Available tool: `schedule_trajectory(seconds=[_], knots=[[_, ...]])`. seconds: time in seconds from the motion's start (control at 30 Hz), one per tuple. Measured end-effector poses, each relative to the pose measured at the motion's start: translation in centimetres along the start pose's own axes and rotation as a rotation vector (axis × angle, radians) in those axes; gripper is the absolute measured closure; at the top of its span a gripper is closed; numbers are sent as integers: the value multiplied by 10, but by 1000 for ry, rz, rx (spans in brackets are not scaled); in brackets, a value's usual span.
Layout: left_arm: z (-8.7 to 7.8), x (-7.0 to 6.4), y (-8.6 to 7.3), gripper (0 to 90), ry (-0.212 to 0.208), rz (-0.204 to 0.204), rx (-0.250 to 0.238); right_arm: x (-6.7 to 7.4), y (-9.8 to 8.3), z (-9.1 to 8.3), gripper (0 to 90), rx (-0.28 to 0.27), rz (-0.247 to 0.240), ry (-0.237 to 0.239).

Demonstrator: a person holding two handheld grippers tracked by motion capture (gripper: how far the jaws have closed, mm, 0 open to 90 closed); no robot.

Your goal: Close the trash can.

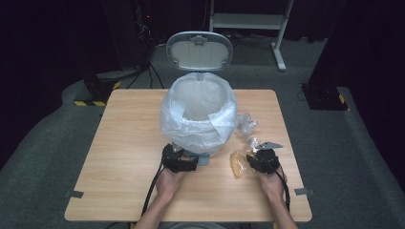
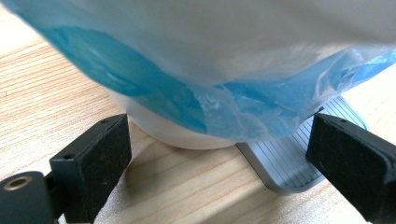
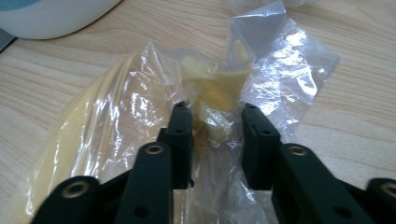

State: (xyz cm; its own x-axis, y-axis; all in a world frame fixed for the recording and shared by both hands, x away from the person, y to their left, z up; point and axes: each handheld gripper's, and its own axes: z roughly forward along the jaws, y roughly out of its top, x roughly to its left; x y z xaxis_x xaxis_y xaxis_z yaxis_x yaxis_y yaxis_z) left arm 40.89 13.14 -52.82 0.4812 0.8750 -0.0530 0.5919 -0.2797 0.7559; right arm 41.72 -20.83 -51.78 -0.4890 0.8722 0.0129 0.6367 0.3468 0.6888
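Note:
A white pedal bin lined with a clear bluish bag stands mid-table with its lid raised. My left gripper is at the foot of the bin. It is open, with the bin's white base and the grey pedal between its wide-set jaws and neither pad touching. My right gripper is low over a clear plastic bag with yellow contents. Its jaws pinch a bunched part of that bag while it lies on the wood.
A second crumpled clear bag lies to the right of the bin. The wooden table has bare room on its left half. The bin's white base sits close on the left in the right gripper view.

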Motion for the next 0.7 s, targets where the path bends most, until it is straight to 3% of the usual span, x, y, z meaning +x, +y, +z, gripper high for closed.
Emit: schedule_trajectory(seconds=[0.3,0.7], knots=[[0,0,0,68,-1,-2,-1,2,-2,-3,855,-3,-10,22],[0,0,0,68,-4,-4,-2,3,-3,-26,869,-43,-2,59]])
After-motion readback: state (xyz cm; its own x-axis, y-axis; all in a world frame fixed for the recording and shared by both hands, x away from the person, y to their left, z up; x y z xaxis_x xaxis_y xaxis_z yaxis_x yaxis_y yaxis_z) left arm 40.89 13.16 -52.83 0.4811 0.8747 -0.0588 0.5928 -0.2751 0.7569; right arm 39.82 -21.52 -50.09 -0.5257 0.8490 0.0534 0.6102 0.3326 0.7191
